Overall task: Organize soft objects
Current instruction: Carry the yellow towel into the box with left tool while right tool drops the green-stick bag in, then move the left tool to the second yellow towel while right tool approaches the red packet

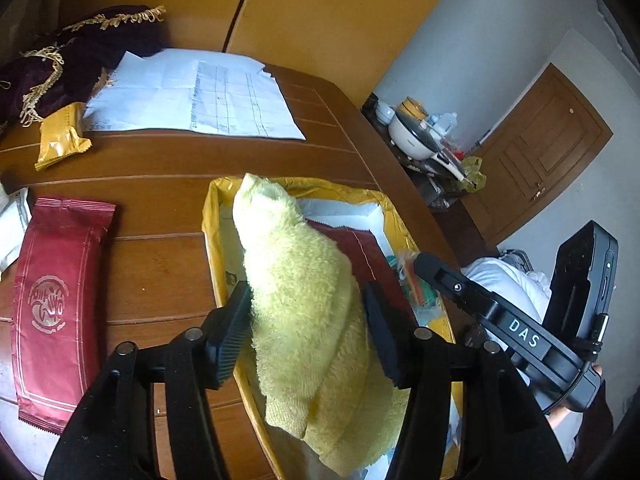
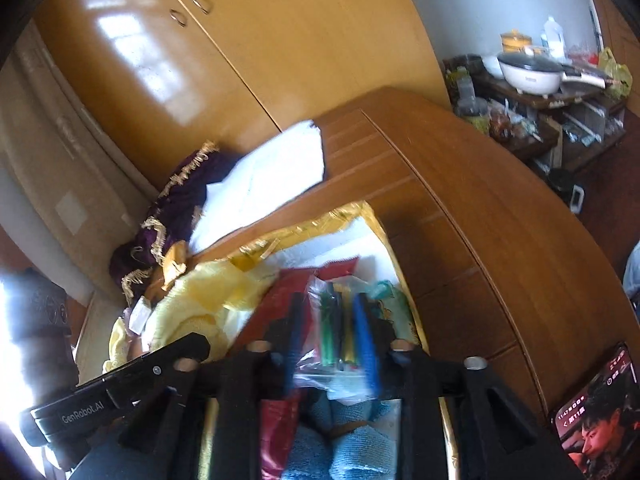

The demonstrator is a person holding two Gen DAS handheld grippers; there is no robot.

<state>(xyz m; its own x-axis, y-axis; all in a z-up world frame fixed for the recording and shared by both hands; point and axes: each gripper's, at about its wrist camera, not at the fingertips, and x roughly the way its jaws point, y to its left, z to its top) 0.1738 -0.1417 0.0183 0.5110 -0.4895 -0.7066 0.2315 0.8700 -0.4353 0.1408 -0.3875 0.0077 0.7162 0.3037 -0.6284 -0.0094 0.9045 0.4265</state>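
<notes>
The left hand-held gripper is clamping a yellow towel across its bunched middle, holding it over the gold-lined box that is sitting near the worktop's right edge. The towel is sagging in thick folds on both sides of the pads, so it looks soft, light and floppy; a pinch at the bunched centre seems the safest hold, since a corner grip would let it unroll. The right hand-held gripper is closing on a clear bag of coloured sticks inside the same box, above blue cloths. That plastic looks slippery. A red packet is lying towards the worktop's left edge.
</notes>
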